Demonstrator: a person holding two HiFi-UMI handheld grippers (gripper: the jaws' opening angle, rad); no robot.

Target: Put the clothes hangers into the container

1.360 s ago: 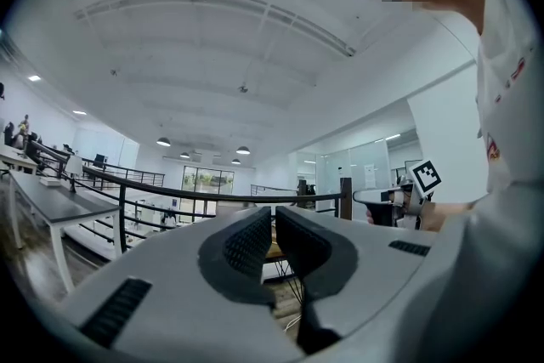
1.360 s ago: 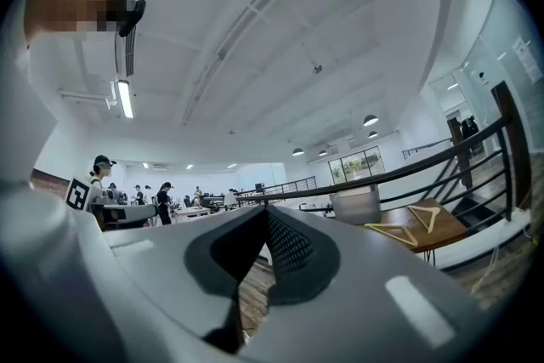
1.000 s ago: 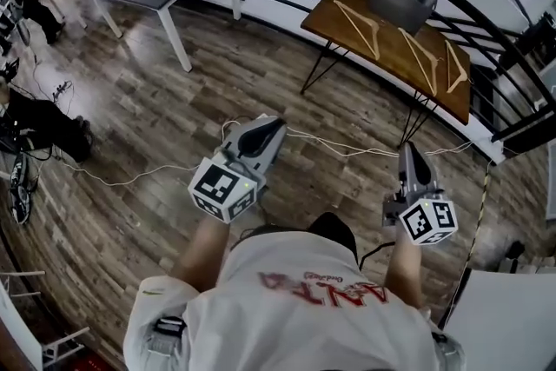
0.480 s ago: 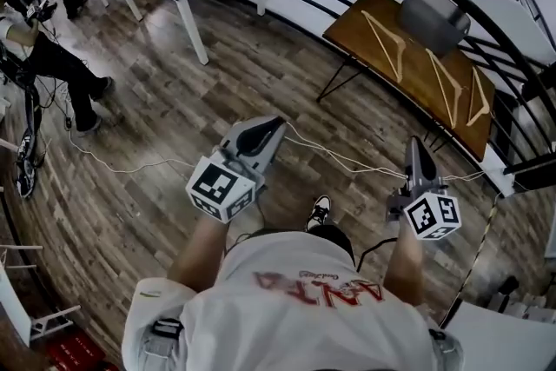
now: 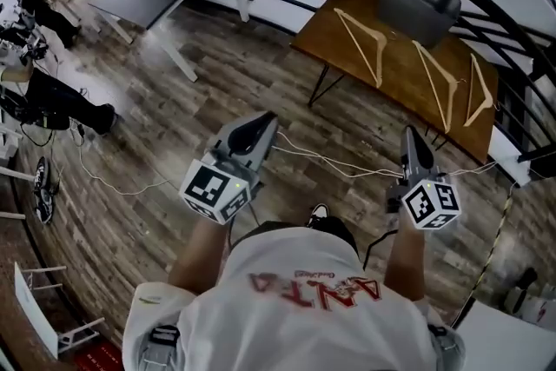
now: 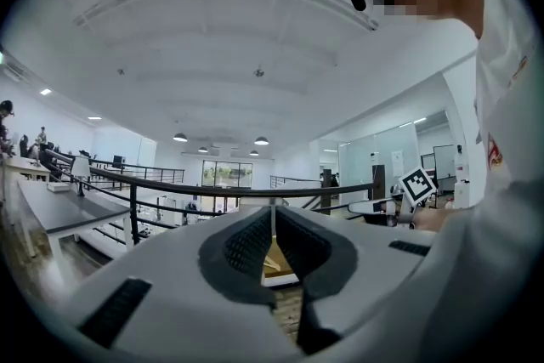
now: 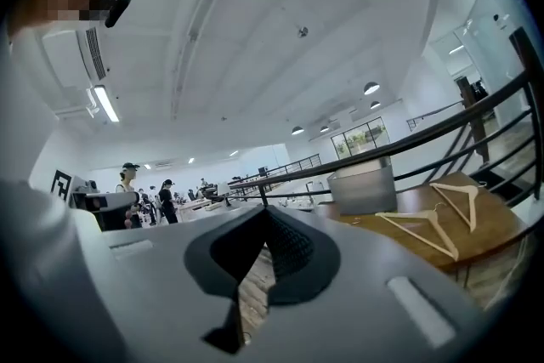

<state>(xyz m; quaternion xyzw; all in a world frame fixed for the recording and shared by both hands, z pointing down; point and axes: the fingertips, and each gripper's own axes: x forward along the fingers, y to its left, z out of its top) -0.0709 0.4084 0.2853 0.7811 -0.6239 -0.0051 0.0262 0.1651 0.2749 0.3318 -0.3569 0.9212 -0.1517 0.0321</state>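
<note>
While you stand back from the table [image 5: 323,35], both grippers sit low at mid-frame in the head view, side by side and well apart.

- Left gripper [image 5: 261,121]: jaws shut. In its own view the left gripper [image 6: 272,215] has pads meeting with nothing between them.
- Right gripper [image 5: 412,135]: jaws shut too, and the right gripper [image 7: 265,213] is empty in its own view.
- The table is in the upper right of the head view, well apart from both grippers.
- Three hangers lie flat on it in a row, none touching: left hanger [image 5: 358,48], middle hanger [image 5: 432,87], right hanger [image 5: 470,91].
- The grey container [image 5: 419,3] stands at the table's far edge, above the hangers in the frame.
- All three hangers lie outside it.
- The right gripper view shows the container [image 7: 361,187] right of centre.
</note>
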